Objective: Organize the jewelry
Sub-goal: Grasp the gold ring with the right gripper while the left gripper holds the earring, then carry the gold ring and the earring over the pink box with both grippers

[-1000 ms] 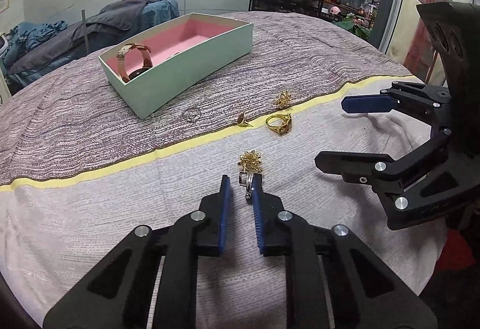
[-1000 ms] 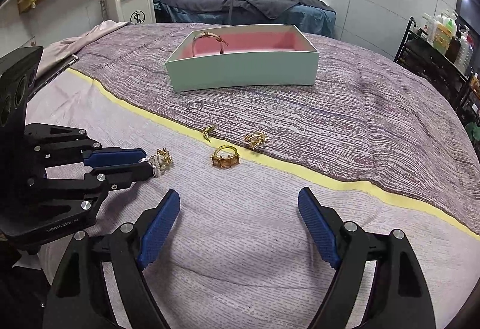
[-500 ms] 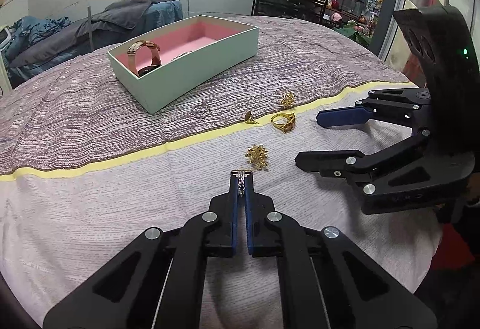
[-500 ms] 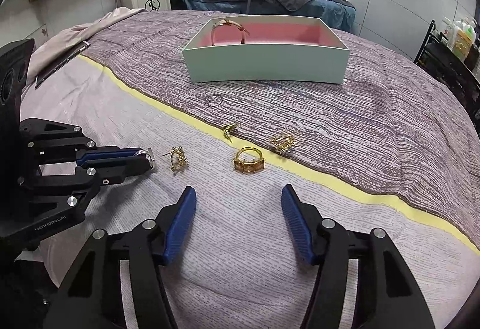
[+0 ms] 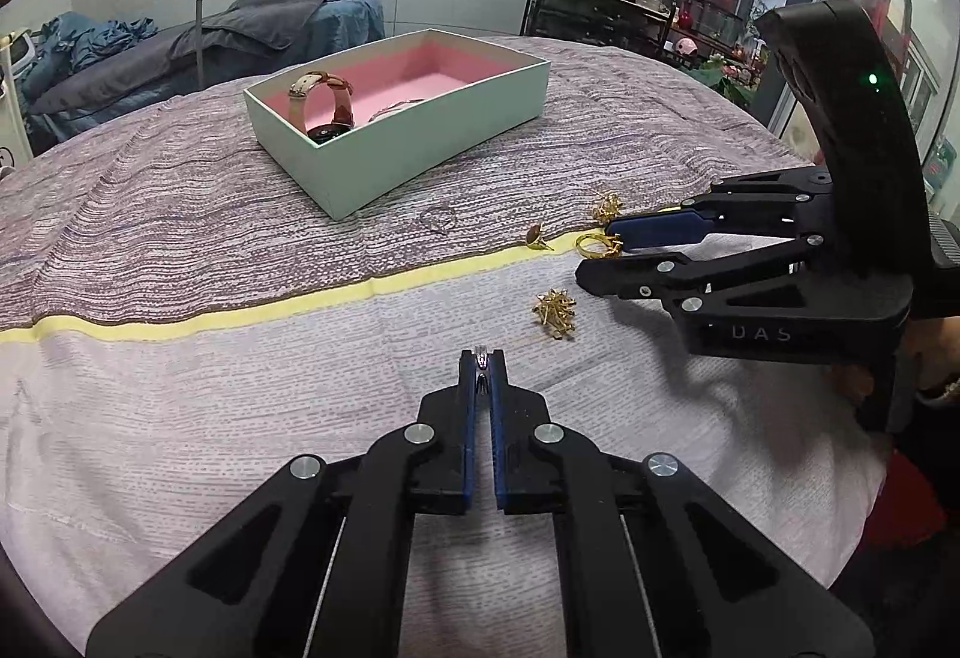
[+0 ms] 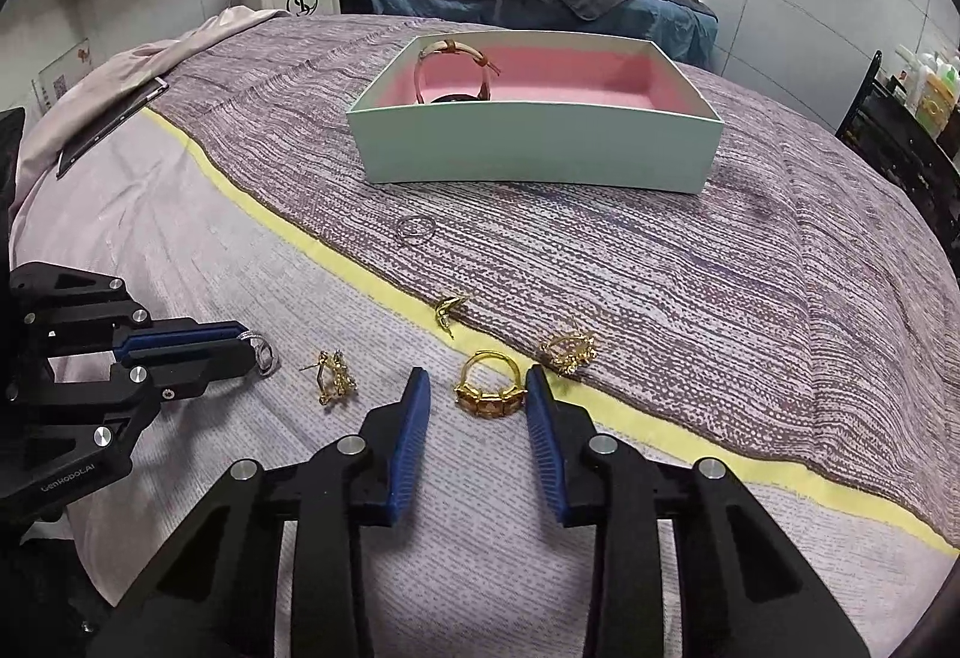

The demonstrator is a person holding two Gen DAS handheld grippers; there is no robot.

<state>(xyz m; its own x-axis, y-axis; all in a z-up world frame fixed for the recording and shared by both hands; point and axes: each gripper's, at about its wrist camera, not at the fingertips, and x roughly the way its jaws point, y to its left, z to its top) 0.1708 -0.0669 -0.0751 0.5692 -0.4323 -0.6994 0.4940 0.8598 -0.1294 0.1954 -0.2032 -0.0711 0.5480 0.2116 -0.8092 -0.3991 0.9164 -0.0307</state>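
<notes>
**Op:** Silver first: my left gripper (image 5: 482, 358) is pinched together on a small silver ring (image 6: 262, 352), which pokes out at the very tips, lifted just clear of the cloth (image 6: 720, 298).

**Spotter:** And the right?

**Op:** My right gripper (image 6: 478, 394) has its blue pads apart, 1 on each side of the gold ring with amber stones (image 6: 489, 388), which lies flat on the yellow stripe (image 6: 336, 262). The pads look near it but not touching — I can't swear to that.

**Spotter:** So which step are we on?

**Op:** I judge 2 at once: carry with the left, pick with the right. The mint box (image 6: 540, 147) with the pink lining sits well beyond on the purple weave, and the watch (image 5: 321, 102) stands upright at 1 end of it.

**Spotter:** What's loose?

**Op:** 3 gold earrings — 1 cluster (image 6: 335, 379) between the grippers, 1 small stud (image 6: 447, 307) on the stripe, 1 ornate piece (image 6: 570, 349) just right of the gold ring — plus a thin ring (image 6: 415, 229) nearer the box.

**Spotter:** Next move?

**Op:** Close the right pads squarely on the band; it could skate sideways. Then take the left over the box wall and release over the pink foam.
</notes>
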